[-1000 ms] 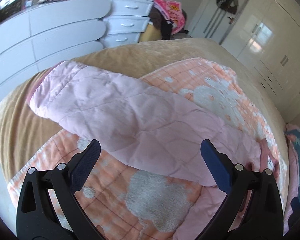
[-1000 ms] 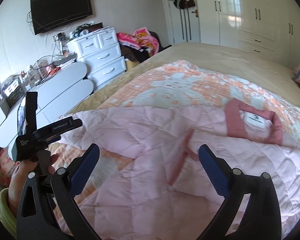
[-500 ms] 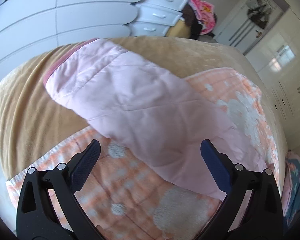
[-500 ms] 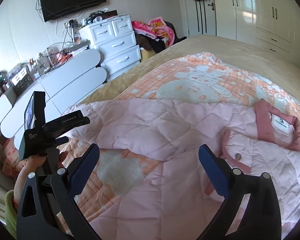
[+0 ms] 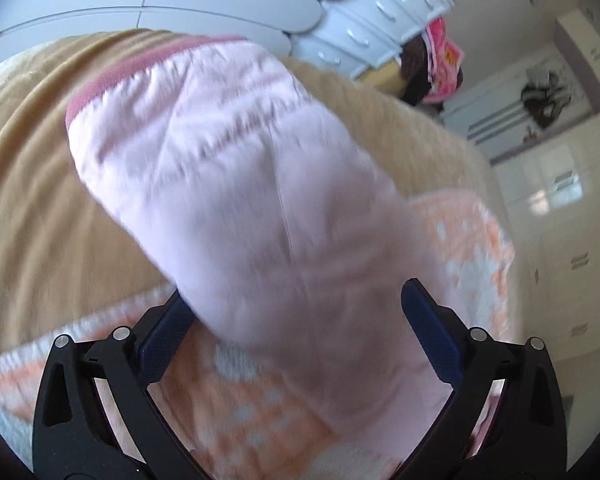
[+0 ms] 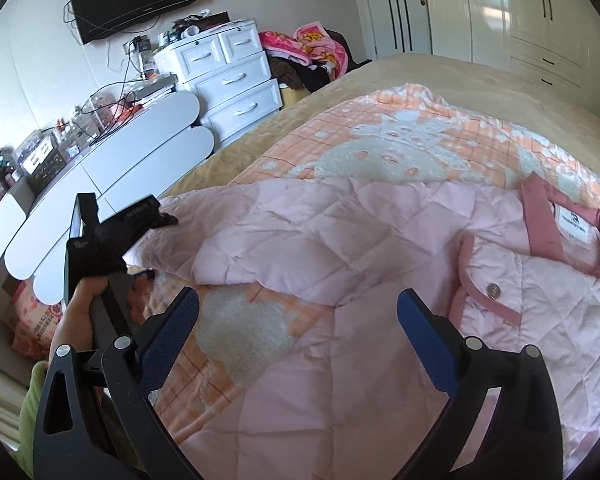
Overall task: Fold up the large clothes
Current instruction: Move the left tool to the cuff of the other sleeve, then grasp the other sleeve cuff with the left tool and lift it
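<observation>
1. One pale pink quilted padded jacket (image 6: 340, 240) lies spread on the orange-and-white patterned fleece blanket (image 6: 380, 148) over the tan bedspread (image 6: 440, 76); its darker pink collar with a white label (image 6: 572, 228) lies at the right.
2. Its long sleeve with a darker pink cuff (image 5: 236, 184) fills more of the left wrist view than half a second ago and is blurred; the cuff end lies far left on the tan cover.
3. The left gripper (image 5: 296, 332) has come lower, fingers spread wide on either side of the sleeve near its middle, gripping nothing.
4. Seen from the right wrist, the left gripper (image 6: 156, 216) now reaches the sleeve's left end; whether it touches is unclear.
5. The right gripper (image 6: 298, 332) hangs wide open and empty above the jacket's near body, much as before.
6. A white chest of drawers (image 6: 232, 80) stands far left.
</observation>
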Demonstrator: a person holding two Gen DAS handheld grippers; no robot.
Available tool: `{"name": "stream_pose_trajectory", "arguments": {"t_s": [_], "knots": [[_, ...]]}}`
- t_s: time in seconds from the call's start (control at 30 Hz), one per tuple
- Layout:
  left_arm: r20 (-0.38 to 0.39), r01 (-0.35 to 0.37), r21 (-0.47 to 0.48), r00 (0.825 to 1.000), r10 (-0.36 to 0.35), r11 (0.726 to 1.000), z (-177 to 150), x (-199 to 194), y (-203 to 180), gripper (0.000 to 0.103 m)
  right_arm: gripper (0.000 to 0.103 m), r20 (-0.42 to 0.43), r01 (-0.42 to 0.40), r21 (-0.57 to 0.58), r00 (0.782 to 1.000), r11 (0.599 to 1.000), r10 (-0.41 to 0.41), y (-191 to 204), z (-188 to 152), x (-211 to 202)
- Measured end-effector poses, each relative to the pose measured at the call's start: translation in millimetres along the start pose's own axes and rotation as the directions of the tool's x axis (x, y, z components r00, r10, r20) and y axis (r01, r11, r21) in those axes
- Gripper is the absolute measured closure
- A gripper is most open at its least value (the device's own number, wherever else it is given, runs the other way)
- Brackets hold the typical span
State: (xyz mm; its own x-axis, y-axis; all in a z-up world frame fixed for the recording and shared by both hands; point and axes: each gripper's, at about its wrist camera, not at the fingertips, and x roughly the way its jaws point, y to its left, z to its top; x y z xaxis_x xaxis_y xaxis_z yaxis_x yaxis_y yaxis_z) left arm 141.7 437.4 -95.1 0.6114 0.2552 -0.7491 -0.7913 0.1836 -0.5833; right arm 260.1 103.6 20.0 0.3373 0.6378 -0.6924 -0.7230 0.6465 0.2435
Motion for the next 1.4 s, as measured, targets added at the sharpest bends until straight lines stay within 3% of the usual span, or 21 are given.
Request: {"name": "stream_pose_trajectory", "arguments": {"t_s": [0.1, 0.13, 0.17, 0.23, 0.33, 0.4, 0.63, 0.8, 1.17, 1.3, 1.4], "knots": [[0.032, 0.024, -0.005, 0.999, -0.024, 1.000, 10, 3, 5, 0.010, 0.004, 0.006, -0.017, 0.042, 1.000, 0.999, 0.017, -11, -5, -8], [0.030, 0.032, -0.009, 0.999, -0.032, 0.999, 12, 5, 8, 0.015, 0.004, 0.012, -0.012, 0.056, 1.000, 0.998, 0.011, -16, -7, -13], [0.034, 0.033, -0.016, 0.999, -0.032, 0.999, 14, 5, 11, 0.022, 0.004, 0.014, -0.008, 0.064, 1.000, 0.998, 0.008, -20, -9, -16], [0.055, 0.035, -0.038, 0.998, -0.033, 0.999, 18, -1, 17, 0.057, 0.004, 0.023, 0.001, 0.081, 1.000, 0.997, -0.002, -27, -13, -23], [0.107, 0.076, -0.017, 0.992, -0.074, 0.997, 22, -19, 13, 0.080, 0.004, 0.039, 0.005, 0.123, 0.999, 0.992, -0.010, -41, -21, -36], [0.135, 0.107, 0.018, 0.985, -0.108, 0.994, 23, -30, 2, 0.084, 0.004, 0.043, -0.002, 0.163, 0.999, 0.987, -0.005, -52, -27, -44], [0.223, 0.226, 0.158, 0.940, -0.257, 0.961, 15, -88, -42, 0.089, 0.004, 0.066, 0.041, 0.210, 0.996, 0.977, -0.056, -79, -43, -74], [0.223, 0.298, 0.261, 0.907, -0.358, 0.918, -3, -119, -82, 0.090, 0.004, 0.081, 0.072, 0.226, 0.992, 0.972, -0.092, -94, -49, -95], [0.163, 0.431, 0.451, 0.821, -0.547, 0.782, -66, -170, -150, 0.090, 0.004, 0.106, 0.158, 0.258, 0.976, 0.953, -0.191, -134, -67, -138], [0.116, 0.477, 0.485, 0.796, -0.594, 0.733, -81, -179, -162, 0.090, 0.004, 0.116, 0.193, 0.275, 0.966, 0.942, -0.232, -153, -74, -154], [0.074, 0.526, 0.499, 0.766, -0.638, 0.689, -94, -188, -169, 0.091, 0.004, 0.122, 0.212, 0.290, 0.959, 0.933, -0.255, -166, -79, -163]]}}
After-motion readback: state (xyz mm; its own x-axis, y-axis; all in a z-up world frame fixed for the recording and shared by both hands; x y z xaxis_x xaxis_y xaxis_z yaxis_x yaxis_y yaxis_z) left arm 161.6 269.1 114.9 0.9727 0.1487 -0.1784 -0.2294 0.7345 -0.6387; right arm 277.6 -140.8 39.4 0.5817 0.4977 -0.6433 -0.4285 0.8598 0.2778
